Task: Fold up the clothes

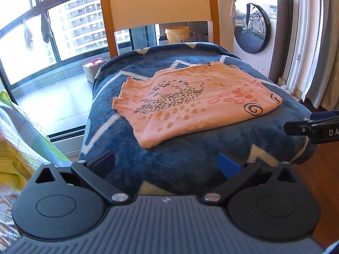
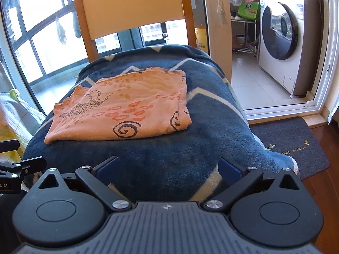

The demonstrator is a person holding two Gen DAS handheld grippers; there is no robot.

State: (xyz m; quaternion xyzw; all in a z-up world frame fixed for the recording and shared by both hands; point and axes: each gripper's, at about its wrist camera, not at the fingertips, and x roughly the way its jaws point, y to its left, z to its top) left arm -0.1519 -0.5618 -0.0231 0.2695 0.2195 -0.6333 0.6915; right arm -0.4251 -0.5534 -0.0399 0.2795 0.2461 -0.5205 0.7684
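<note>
A peach shirt (image 1: 190, 103) lies folded flat on a blanket-covered chair (image 1: 161, 4) (blue fleece, zigzag pattern). Folding looks nearly done; any further fold calls for reaching its near edge. Left gripper (image 1: 166, 163) and right gripper (image 2: 168, 167) hover short of it, jaws spread wide, holding nothing.

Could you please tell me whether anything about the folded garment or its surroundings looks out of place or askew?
Nothing serious stands out. The orange shirt lies folded on the blue blanket, only rotated slightly off the chair's lines, with its layered edge a little uneven. Both the left gripper and right gripper are open and hold nothing.
</note>
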